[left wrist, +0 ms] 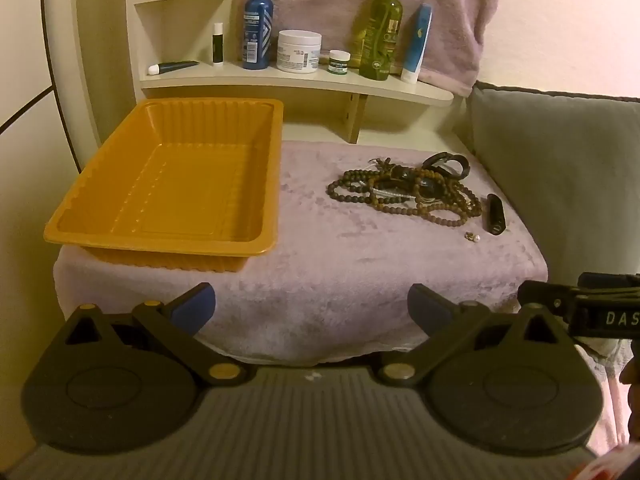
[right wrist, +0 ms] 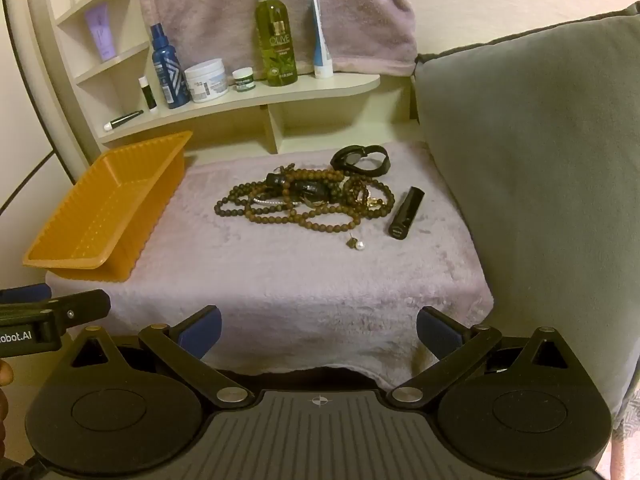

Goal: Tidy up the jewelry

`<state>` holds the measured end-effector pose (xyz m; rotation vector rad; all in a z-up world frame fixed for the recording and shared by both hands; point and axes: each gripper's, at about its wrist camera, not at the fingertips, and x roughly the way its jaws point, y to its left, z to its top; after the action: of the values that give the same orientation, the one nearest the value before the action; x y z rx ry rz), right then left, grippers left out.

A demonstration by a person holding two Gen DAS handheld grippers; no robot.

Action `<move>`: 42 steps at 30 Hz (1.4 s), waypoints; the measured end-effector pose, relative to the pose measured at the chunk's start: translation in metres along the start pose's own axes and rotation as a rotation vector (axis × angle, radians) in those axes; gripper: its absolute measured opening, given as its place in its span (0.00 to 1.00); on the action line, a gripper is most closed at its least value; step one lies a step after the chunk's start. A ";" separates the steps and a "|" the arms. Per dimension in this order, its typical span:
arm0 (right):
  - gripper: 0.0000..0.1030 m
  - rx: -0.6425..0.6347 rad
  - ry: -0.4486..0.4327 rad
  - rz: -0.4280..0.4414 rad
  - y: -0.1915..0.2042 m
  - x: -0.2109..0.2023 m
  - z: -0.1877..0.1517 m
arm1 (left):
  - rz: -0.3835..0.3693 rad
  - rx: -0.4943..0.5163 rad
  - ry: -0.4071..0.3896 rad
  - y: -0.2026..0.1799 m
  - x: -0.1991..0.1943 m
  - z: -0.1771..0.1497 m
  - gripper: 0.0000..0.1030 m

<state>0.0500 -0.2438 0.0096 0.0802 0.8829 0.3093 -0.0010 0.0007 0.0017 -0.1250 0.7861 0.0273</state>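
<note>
Plush lilac cloth (right wrist: 280,272) covers the stand, and on it the jewelry pile (right wrist: 308,198) lies tangled: brown bead strands, a black band, a small earring (right wrist: 356,244) just in front and a black tube (right wrist: 404,214) beside it. An orange tray (left wrist: 172,184) sits empty to the left, apart from the pile. My right gripper (right wrist: 318,334) and left gripper (left wrist: 312,308) both hang short of the cloth's near edge, fingers spread wide, holding nothing. I judge the first pick should be one loose outer strand, pinched low, lifted slowly so the tangle doesn't drag.
</note>
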 end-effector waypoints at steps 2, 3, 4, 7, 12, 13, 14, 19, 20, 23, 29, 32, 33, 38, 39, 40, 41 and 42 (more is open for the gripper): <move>1.00 0.000 0.000 0.000 0.000 0.000 0.000 | -0.001 0.000 0.000 0.000 0.000 0.000 0.98; 1.00 0.000 0.000 0.000 0.000 0.000 0.000 | -0.001 0.001 0.000 -0.001 0.000 0.000 0.98; 1.00 0.000 -0.002 0.000 0.000 0.000 0.000 | -0.001 0.001 0.000 -0.001 0.000 0.000 0.98; 1.00 0.002 -0.003 -0.002 0.000 0.000 0.000 | -0.001 -0.001 0.000 -0.001 0.000 0.000 0.98; 1.00 0.002 -0.003 0.000 0.000 0.000 0.001 | -0.001 -0.001 0.000 -0.002 -0.001 0.000 0.98; 1.00 0.002 -0.003 -0.001 0.000 -0.001 0.001 | 0.000 -0.001 0.000 -0.002 0.000 0.000 0.98; 1.00 0.002 -0.004 -0.001 0.000 0.000 0.001 | -0.001 -0.001 0.000 -0.002 0.000 0.000 0.98; 1.00 0.002 -0.004 -0.001 0.000 -0.001 0.001 | -0.002 -0.001 0.000 -0.002 0.000 0.000 0.98; 1.00 0.002 -0.004 -0.001 0.000 -0.001 0.001 | -0.001 -0.001 0.000 -0.002 0.000 0.000 0.98; 1.00 0.002 -0.004 -0.001 0.000 -0.001 0.002 | -0.002 -0.001 0.000 -0.002 0.000 0.000 0.98; 1.00 0.003 -0.004 0.000 0.000 -0.001 0.002 | -0.002 -0.001 0.000 -0.002 0.000 0.000 0.98; 1.00 0.002 -0.005 0.000 0.001 -0.001 0.002 | -0.001 0.001 0.001 -0.004 0.000 -0.001 0.98; 1.00 0.003 -0.005 -0.001 0.001 -0.001 0.002 | -0.001 0.000 0.000 -0.004 0.000 -0.001 0.98; 1.00 0.003 -0.004 0.000 0.001 -0.001 0.002 | -0.001 0.001 0.000 -0.005 0.000 -0.001 0.98; 1.00 0.003 -0.005 0.000 0.001 -0.001 0.002 | 0.000 0.002 0.001 -0.005 0.000 -0.001 0.98; 1.00 0.003 -0.006 -0.001 0.001 -0.001 0.002 | 0.000 0.001 0.001 -0.005 0.000 -0.001 0.98; 1.00 0.002 -0.006 0.000 0.001 -0.001 0.002 | -0.001 0.001 0.001 -0.005 0.000 -0.001 0.98; 1.00 0.002 -0.006 0.000 0.001 -0.001 0.002 | -0.001 0.001 0.001 -0.005 0.000 -0.001 0.98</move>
<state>0.0507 -0.2431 0.0117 0.0832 0.8772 0.3075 -0.0007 -0.0045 0.0015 -0.1241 0.7868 0.0259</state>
